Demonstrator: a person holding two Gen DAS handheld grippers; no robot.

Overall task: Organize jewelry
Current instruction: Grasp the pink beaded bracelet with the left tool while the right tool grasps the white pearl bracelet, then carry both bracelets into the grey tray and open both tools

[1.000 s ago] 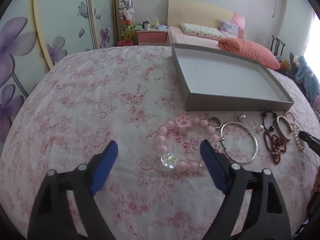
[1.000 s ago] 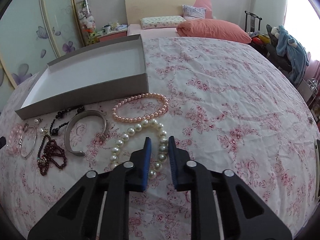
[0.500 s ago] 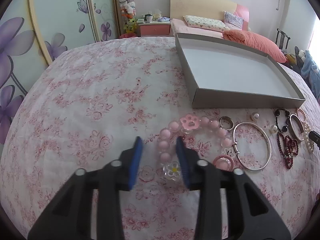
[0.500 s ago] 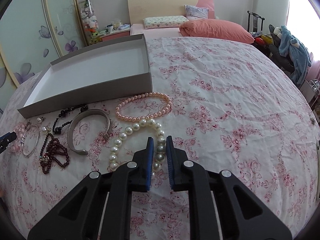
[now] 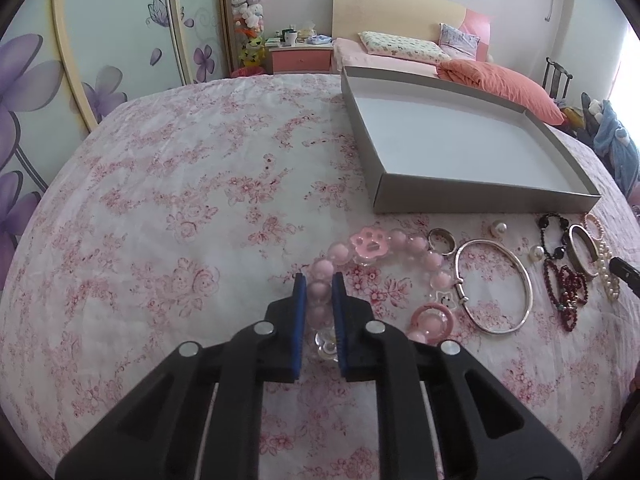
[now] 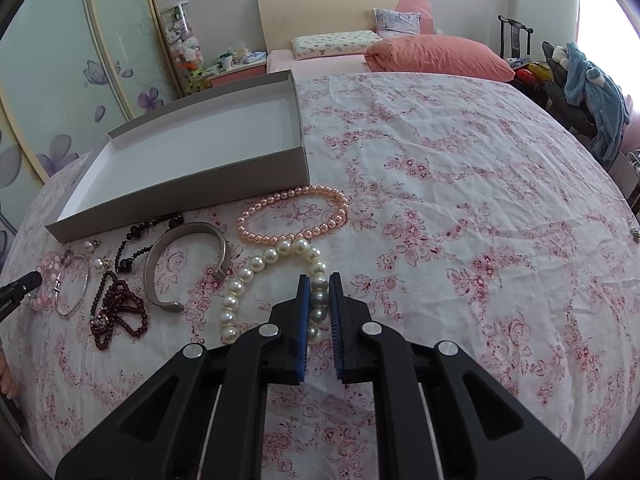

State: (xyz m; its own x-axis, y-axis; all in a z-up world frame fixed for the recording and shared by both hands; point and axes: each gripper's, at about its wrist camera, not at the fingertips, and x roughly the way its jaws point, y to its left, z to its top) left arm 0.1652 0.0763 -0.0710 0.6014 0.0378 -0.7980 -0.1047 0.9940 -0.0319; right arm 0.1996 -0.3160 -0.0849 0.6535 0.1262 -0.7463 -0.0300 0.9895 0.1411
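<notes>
Bedspread (image 5: 180, 200) left of box (image 5: 472, 200) clear; jewelry crowds front.

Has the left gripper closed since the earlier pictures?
Yes. The left gripper has just been closing; its pads now press on the pink bead bracelet, which lies in place before the grey box.

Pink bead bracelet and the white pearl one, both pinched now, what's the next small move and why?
Probably lift both straight up a little. The left gripper, whose jaws have just been closing, is shut on the pink bead bracelet; the right gripper is shut on the white pearl bracelet. Both bracelets lie on the bedspread, and the box has raised walls to clear.
</notes>
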